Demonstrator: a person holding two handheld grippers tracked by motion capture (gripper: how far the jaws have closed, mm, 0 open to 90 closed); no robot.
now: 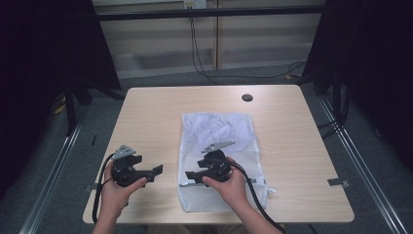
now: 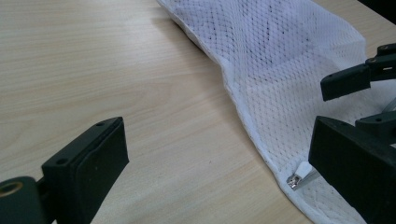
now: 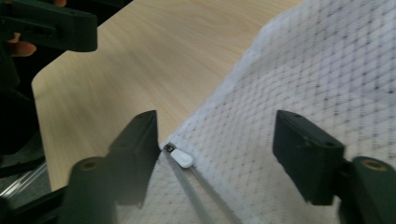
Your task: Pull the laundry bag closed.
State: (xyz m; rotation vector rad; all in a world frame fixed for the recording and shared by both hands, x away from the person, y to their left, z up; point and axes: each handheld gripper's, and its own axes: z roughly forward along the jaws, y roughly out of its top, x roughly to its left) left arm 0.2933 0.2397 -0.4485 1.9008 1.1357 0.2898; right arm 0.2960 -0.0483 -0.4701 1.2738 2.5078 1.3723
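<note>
Carefully bring your right hand-held gripper (image 3: 219,158), jaws apart, onto the zipper pull (image 3: 180,157) at the mesh bag's (image 1: 216,129) near-left edge on the bench (image 1: 146,112); your left hand-held gripper (image 1: 157,171) hovers apart too.

One mesh bag (image 1: 216,146) – one zipper pull (image 3: 181,159) – two grippers: left (image 1: 157,171), right (image 1: 191,175) – one table (image 1: 151,112).

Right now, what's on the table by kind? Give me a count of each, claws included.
White mesh bags: 1, the mesh laundry bag with its zipper pull
Handheld claws: 2, the left claw over bare wood and the right claw over the bag's near-left part
Dark round marks in the tabletop: 1, the dark round spot near the far edge
Total: 4
</note>
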